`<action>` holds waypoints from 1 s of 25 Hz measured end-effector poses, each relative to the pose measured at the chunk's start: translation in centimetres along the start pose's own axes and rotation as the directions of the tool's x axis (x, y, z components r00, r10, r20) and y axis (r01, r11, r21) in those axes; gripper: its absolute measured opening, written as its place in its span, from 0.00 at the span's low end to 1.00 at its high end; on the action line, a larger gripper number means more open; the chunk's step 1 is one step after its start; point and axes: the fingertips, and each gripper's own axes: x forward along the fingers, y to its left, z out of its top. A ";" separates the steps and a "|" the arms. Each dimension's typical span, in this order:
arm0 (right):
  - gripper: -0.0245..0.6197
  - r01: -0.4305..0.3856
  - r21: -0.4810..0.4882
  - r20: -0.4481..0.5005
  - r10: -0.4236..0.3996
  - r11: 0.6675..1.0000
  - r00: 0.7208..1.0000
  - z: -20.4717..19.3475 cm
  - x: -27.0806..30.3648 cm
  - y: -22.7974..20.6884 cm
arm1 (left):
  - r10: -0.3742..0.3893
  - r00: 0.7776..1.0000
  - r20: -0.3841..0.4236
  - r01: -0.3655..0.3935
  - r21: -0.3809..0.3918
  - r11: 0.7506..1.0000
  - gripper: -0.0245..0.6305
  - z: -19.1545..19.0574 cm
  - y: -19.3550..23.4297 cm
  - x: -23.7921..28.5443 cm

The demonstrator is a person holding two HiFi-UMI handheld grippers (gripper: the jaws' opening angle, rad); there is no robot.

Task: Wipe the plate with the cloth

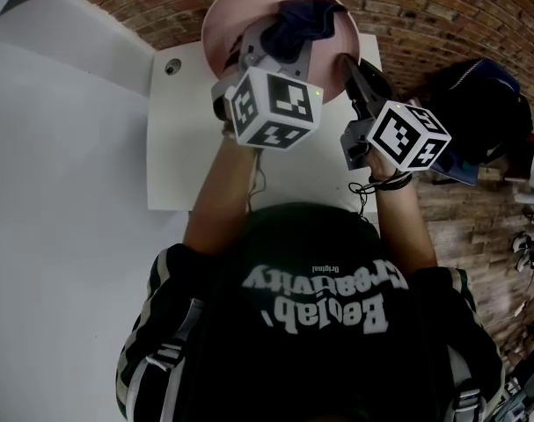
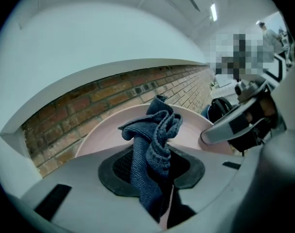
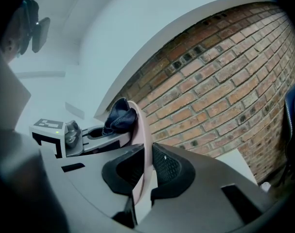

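A pale pink plate [image 1: 232,14] is held up above the white table [image 1: 174,148], tilted toward me. My right gripper [image 1: 348,65] is shut on the plate's right rim; in the right gripper view the plate [image 3: 143,139] runs edge-on between the jaws. My left gripper [image 1: 280,35] is shut on a bunched dark blue cloth [image 1: 303,18] that lies against the plate's face. In the left gripper view the cloth [image 2: 154,144] stands out of the jaws in front of the plate [image 2: 108,130], with the right gripper [image 2: 220,130] at the right.
The small white table has a round hole [image 1: 171,67] near its far left corner. A brick floor [image 1: 442,25] surrounds it, with a white wall [image 1: 47,192] at the left. A dark bag [image 1: 478,104] lies on the floor at the right.
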 end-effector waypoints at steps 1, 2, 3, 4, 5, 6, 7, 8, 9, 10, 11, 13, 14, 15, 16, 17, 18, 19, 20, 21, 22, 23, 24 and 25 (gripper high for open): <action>0.05 -0.001 0.002 -0.001 0.001 1.000 1.000 -0.1 0.0 0.0 | 0.011 1.000 -0.004 -0.011 -0.002 1.000 0.22 -0.1 0.5 0.0; 0.06 -0.002 0.004 0.000 0.002 1.000 1.000 -0.1 -0.1 0.0 | 0.023 1.000 -0.009 -0.023 -0.005 1.000 0.22 -0.3 1.0 -0.1; 0.06 -0.003 0.007 0.001 0.003 1.000 1.000 0.0 -0.1 0.0 | 0.034 0.999 -0.014 -0.034 -0.007 0.999 0.22 -0.4 1.5 -0.1; 0.06 -0.004 0.009 0.004 0.004 1.000 1.000 0.2 -0.1 -0.1 | 0.045 0.999 -0.020 -0.046 -0.009 0.999 0.22 -0.5 1.9 -0.2; 0.06 -0.005 0.011 0.007 0.005 1.000 1.000 0.4 -0.2 -0.2 | 0.056 0.998 -0.026 -0.057 -0.010 0.998 0.22 -0.6 2.3 -0.2; 0.06 -0.006 0.012 0.011 0.006 1.000 1.000 0.6 -0.3 -0.3 | 0.067 0.997 -0.033 -0.067 -0.009 0.998 0.22 -0.8 2.7 -0.2; 0.06 -0.007 0.014 0.015 0.007 1.000 1.000 0.8 -0.3 -0.4 | 0.076 0.996 -0.040 -0.076 -0.009 0.997 0.22 -0.9 3.0 -0.2; 0.06 -0.008 0.016 0.018 0.007 1.000 1.000 1.0 -0.4 -0.6 | 0.084 0.995 -0.049 -0.084 -0.009 0.996 0.22 -1.1 3.3 -0.2; 0.06 -0.008 0.018 0.021 0.008 1.000 1.000 1.2 -0.4 -0.7 | 0.092 0.994 -0.058 -0.093 -0.010 0.996 0.22 -1.4 3.6 -0.2; 0.06 -0.009 0.022 0.023 0.009 1.000 1.000 1.3 -0.4 -0.9 | 0.099 0.993 -0.067 -0.100 -0.012 0.995 0.22 -1.7 3.9 -0.3; 0.06 -0.011 0.026 0.026 0.010 1.000 1.000 1.4 -0.4 -1.0 | 0.105 0.992 -0.075 -0.107 -0.014 0.994 0.22 -2.1 4.1 -0.3; 0.06 -0.013 0.038 0.032 0.012 0.999 0.999 1.5 -0.4 -1.0 | 0.112 0.990 -0.087 -0.114 -0.015 0.993 0.22 -2.7 4.5 -0.7; 0.06 -0.014 0.041 0.036 0.012 0.999 0.999 1.6 -0.5 -1.0 | 0.114 0.989 -0.094 -0.116 -0.013 0.993 0.22 -3.0 4.5 -0.9; 0.06 -0.014 0.044 0.041 0.012 0.999 0.999 1.8 -0.6 -1.1 | 0.115 0.988 -0.101 -0.117 -0.010 0.993 0.22 -3.3 4.5 -1.1; 0.06 -0.015 0.046 0.046 0.012 0.999 0.999 2.0 -0.6 -1.2 | 0.116 0.987 -0.109 -0.118 -0.008 0.993 0.22 -3.6 4.5 -1.3; 0.06 -0.016 0.047 0.053 0.013 0.999 0.998 2.3 -0.7 -1.2 | 0.117 0.986 -0.117 -0.118 -0.006 0.993 0.22 -4.0 4.4 -1.5; 0.06 -0.018 0.050 0.061 0.015 0.999 0.998 2.6 -0.7 -1.2 | 0.116 0.985 -0.125 -0.118 -0.004 0.993 0.22 -4.3 4.3 -1.8; 0.06 -0.019 0.053 0.068 0.015 0.998 0.998 2.8 -0.8 -1.3 | 0.115 0.985 -0.132 -0.116 -0.001 0.993 0.22 -4.6 4.1 -2.0; 0.06 -0.019 0.057 0.072 0.015 0.998 0.997 2.9 -0.8 -1.3 | 0.112 0.984 -0.139 -0.113 0.003 0.994 0.22 -5.0 3.9 -2.2; 0.06 -0.019 0.059 0.076 0.014 0.998 0.997 2.9 -0.8 -1.4 | 0.107 0.983 -0.146 -0.108 0.006 0.994 0.22 -5.5 3.6 -2.5; 0.06 -0.019 0.059 0.082 0.014 0.998 0.997 3.0 -0.9 -1.4 | 0.101 0.983 -0.152 -0.101 0.009 0.995 0.22 -5.9 3.2 -2.7; 0.06 -0.018 0.058 0.088 0.013 0.998 0.996 3.1 -0.9 -1.4 | 0.093 0.983 -0.158 -0.093 0.012 0.996 0.22 -6.3 2.8 -3.0; 0.06 -0.018 0.057 0.092 0.012 0.998 0.996 3.3 -0.9 -1.4 | 0.085 0.983 -0.165 -0.083 0.014 0.996 0.22 -6.6 2.2 -3.2; 0.06 -0.017 0.057 0.095 0.012 0.998 0.995 3.3 -1.0 -1.4 | 0.075 0.982 -0.171 -0.074 0.016 0.997 0.23 -6.8 1.7 -3.4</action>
